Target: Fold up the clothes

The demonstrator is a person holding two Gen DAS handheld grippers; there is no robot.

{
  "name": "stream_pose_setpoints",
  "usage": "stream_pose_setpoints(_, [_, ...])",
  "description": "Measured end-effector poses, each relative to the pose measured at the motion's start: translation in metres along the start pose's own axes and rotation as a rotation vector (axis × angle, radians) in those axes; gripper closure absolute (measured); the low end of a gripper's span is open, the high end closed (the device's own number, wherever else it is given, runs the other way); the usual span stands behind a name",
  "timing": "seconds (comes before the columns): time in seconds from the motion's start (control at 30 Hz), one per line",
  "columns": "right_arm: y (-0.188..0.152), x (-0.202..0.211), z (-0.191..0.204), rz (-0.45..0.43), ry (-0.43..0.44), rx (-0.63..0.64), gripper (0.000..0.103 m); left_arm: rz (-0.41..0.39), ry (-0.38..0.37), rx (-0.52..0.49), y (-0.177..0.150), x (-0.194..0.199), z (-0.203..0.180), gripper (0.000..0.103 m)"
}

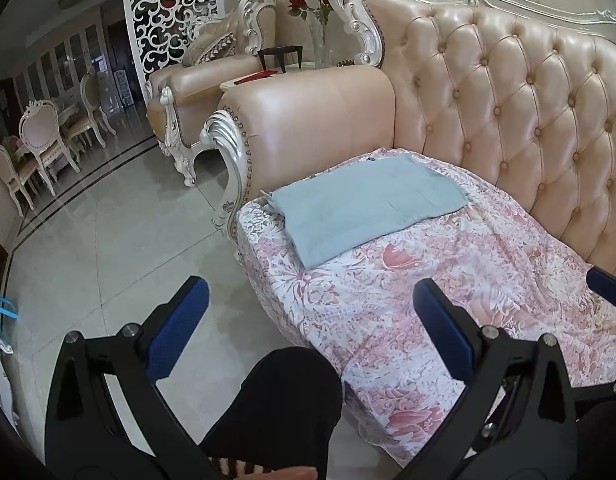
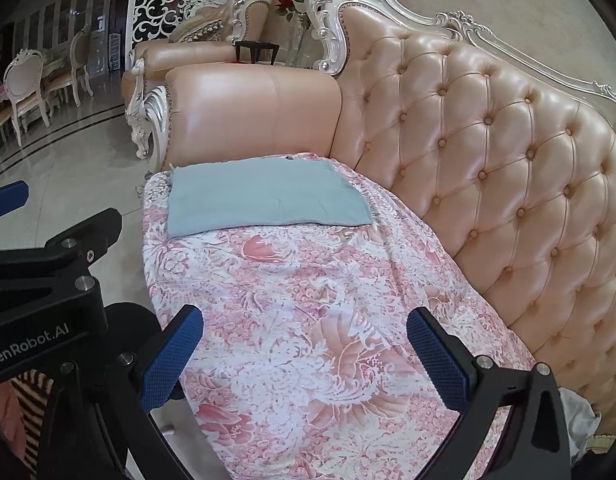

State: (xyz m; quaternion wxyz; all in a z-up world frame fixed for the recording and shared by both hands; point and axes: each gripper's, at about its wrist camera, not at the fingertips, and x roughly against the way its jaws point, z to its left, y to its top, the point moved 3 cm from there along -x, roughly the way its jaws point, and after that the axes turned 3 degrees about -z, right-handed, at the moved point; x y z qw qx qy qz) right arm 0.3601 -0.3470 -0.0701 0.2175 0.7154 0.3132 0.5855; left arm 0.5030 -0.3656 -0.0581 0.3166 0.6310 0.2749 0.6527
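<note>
A light grey-blue garment (image 1: 363,208) (image 2: 264,196) lies folded flat into a rectangle at the far end of the sofa seat, beside the armrest. Its surface is smooth, with a small dark spot at its far edge. My left gripper (image 1: 308,320) hangs open well short of the garment, over the seat's front edge, with nothing between its blue pads (image 1: 180,328). My right gripper (image 2: 304,352) is open too and empty, held above the floral sheet some way before the garment. In the right wrist view the left gripper's body (image 2: 48,280) shows at the left edge.
A pink and white floral sheet (image 1: 447,300) (image 2: 308,320) covers the seat of a tufted beige leather sofa (image 1: 527,120) (image 2: 487,160). A person's dark-trousered leg (image 1: 276,412) is below the left gripper. Glossy tiled floor (image 1: 108,260), an armchair (image 1: 196,92) and dining chairs (image 1: 44,140) lie left.
</note>
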Motion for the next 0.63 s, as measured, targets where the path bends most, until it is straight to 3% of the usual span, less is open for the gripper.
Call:
stream_pose_setpoints(0.4, [0.0001,-0.002,0.0038,0.005,0.001,0.001,0.0,0.025,0.039,-0.005,-0.003,-0.0009,-0.0019,0.001])
stream_pose_setpoints(0.57, [-0.0017,-0.0043,0.0059,0.01,0.007,-0.003,0.0,0.03,-0.031,0.029,-0.0051,-0.0017,-0.0028,0.001])
stream_pose_setpoints(0.63, [-0.0031,-0.0051,0.0059,0.011,0.009,-0.007,0.0,0.006,-0.027,0.012,-0.0048,0.0022,-0.0061,0.001])
